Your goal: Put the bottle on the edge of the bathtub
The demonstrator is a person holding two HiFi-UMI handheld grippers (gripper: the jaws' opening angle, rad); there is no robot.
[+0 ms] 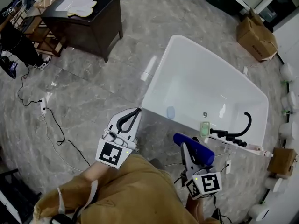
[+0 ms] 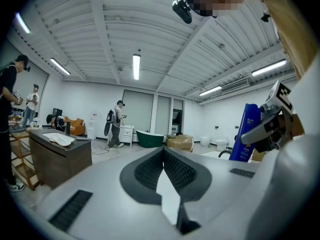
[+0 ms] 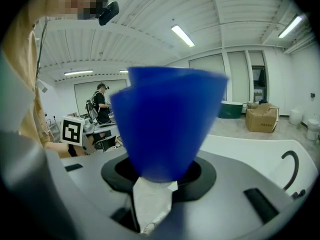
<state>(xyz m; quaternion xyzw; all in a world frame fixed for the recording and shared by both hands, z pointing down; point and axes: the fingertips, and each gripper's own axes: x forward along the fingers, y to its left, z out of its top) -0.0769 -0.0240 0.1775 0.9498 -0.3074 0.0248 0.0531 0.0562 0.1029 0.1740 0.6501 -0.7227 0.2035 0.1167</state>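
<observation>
Two tongs in play, one busy and one idle.

From the head cam: my right tongs [image 1: 185,149] are clamped on the blue bottle [image 1: 195,149], a smooth plastic thing with a rounded end, lying crossways in the jaws. It hangs up in the air, not on the tub. The bathtub [image 1: 201,73] sits just ahead of the right tongs: glossy white, rounded corners, a thick flat rim. On the rim stretch ahead and to the right of those tongs there's a curved black faucet [image 1: 237,129], with a small pale green block [image 1: 204,128] beside it. My left tongs [image 1: 132,117] point at the tub's near left corner, jaws together with nothing in them. The floor [image 1: 93,78] is polished grey marble-look tile. Well off beyond the left tongs stands a dark wooden desk [image 1: 84,17], and past the tub's far side a cardboard box [image 1: 256,36].

Left gripper view: the ribbed black pads meet tight in a point, nothing between them. The bottle shows off to the right, upright-ish in the other tongs' grip, shiny blue with some print I can't read.

Right gripper view: the bottle fills the middle, a matte-looking blue mass pinched right between the dark pads. The white tub rim and the black faucet hook sit to the right of the jaws.
</observation>
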